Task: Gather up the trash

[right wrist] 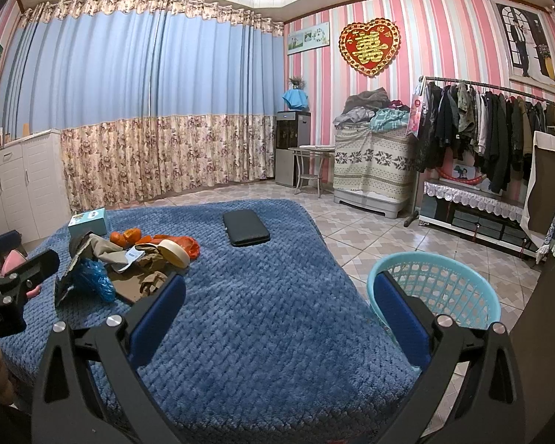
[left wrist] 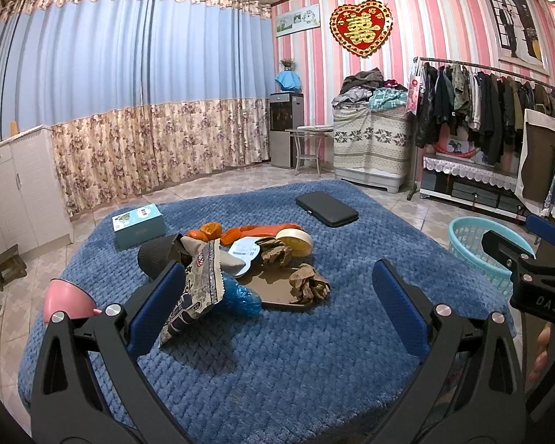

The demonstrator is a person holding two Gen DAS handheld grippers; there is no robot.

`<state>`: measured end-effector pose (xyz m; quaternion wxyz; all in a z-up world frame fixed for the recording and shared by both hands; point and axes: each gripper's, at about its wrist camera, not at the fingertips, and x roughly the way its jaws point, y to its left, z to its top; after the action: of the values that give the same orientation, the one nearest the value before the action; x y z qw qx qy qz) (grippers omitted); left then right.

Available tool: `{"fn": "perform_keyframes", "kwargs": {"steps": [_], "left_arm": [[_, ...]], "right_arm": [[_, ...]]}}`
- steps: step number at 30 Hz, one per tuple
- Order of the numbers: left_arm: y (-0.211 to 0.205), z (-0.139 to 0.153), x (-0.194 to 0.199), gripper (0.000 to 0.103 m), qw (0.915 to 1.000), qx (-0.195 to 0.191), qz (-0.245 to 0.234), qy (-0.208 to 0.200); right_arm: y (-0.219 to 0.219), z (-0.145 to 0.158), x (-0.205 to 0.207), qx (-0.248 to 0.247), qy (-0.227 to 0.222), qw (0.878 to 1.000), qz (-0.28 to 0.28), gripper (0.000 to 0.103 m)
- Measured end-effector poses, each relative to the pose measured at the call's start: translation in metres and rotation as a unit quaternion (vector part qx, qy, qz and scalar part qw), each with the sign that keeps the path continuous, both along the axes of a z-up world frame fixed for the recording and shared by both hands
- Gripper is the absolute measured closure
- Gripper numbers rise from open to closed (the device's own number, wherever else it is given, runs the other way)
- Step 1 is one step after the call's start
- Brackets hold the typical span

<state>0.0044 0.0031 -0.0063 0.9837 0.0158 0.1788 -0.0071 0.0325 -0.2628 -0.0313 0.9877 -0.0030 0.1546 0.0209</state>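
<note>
A pile of trash lies on the blue blanket-covered table (left wrist: pixel 277 362): a printed snack wrapper (left wrist: pixel 199 288), a blue plastic bag (left wrist: pixel 240 296), two crumpled brown paper balls (left wrist: pixel 309 285) on a brown tray (left wrist: pixel 273 298), and orange peels (left wrist: pixel 207 231). My left gripper (left wrist: pixel 277 307) is open just in front of the pile, with the wrapper close by its left finger. My right gripper (right wrist: pixel 279 314) is open and empty over the table's right edge. Its right finger is in front of the teal basket (right wrist: pixel 444 285), which stands on the floor.
Also on the table are a tape roll (left wrist: pixel 296 240), a black case (left wrist: pixel 327 209), a teal tissue box (left wrist: pixel 138 225), an orange plastic bag (left wrist: pixel 270 227) and a pink object (left wrist: pixel 66 296) at the left edge. A clothes rack (right wrist: pixel 499 129) and a cabinet stand around the tiled floor.
</note>
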Motion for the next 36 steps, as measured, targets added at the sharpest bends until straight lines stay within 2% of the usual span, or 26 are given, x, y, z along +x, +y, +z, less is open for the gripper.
{"fn": "perform_keyframes", "kwargs": {"steps": [10,36], "left_arm": [[-0.007,-0.002,-0.002,0.005,0.9999,-0.004,-0.014,0.006],[0.011,-0.026,0.021,0.005,0.999,0.001,0.007,0.044]], "right_arm": [[-0.002,-0.001,0.001,-0.001,-0.001,1.0,-0.002,0.004],[0.0,-0.013,0.025,-0.006,0.028,0.999,-0.025,0.004]]}}
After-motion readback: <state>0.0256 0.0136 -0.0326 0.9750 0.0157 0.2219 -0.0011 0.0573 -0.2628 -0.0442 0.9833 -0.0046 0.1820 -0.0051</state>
